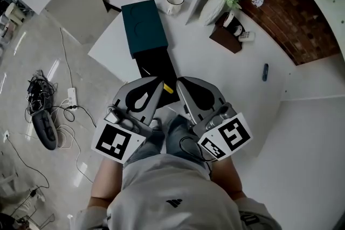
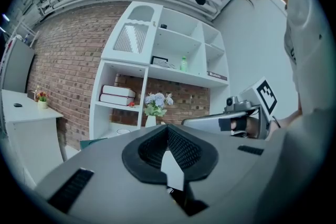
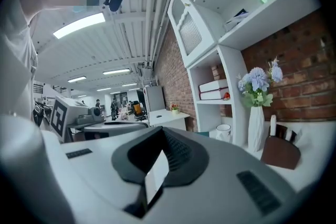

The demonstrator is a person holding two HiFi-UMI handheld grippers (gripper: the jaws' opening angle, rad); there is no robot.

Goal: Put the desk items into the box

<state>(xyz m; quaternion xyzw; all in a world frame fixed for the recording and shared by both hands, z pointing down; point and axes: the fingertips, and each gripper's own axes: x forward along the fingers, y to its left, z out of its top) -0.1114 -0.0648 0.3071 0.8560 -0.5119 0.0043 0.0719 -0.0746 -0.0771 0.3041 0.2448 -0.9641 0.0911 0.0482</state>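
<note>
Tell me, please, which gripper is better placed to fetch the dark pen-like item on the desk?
Probably the right gripper: the pen-like item lies on its side of the desk, and the left gripper would have to cross over.

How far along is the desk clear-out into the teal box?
Early, at a guess. Done: the teal box has its black tray slid out, with something yellow at its near end. In hand: nothing; the left tongs and right tongs are both shut and empty. Left: the dark pen, mug and small white item sit on the desk.
</note>
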